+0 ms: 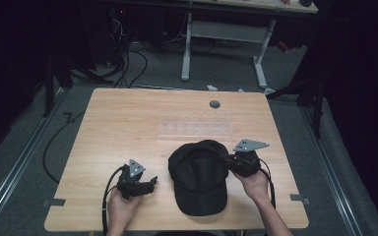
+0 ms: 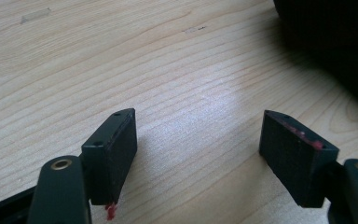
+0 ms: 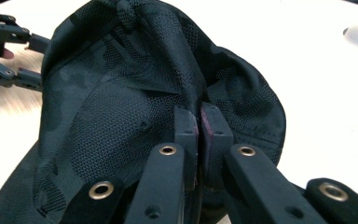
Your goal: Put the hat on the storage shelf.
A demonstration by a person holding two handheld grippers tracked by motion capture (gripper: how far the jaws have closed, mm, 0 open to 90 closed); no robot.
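A black baseball cap (image 1: 199, 177) lies on the wooden table (image 1: 128, 123), brim toward the near edge. My right gripper (image 1: 231, 162) is at the cap's right side, shut on a pinched fold of the crown fabric (image 3: 199, 100). The cap's mesh cloth (image 3: 121, 116) rises in front of the pressed-together pads. My left gripper (image 1: 153, 182) rests on the table left of the cap, open, with bare wood between its pads (image 2: 116, 149). The cap's dark edge (image 2: 335, 42) sits at the upper right of the left gripper view.
A grey round grommet (image 1: 214, 104) sits near the table's far edge. Bits of tape (image 1: 54, 202) mark the near corners. Beyond the table stand a white desk frame (image 1: 224, 44) and floor cables (image 1: 128, 64).
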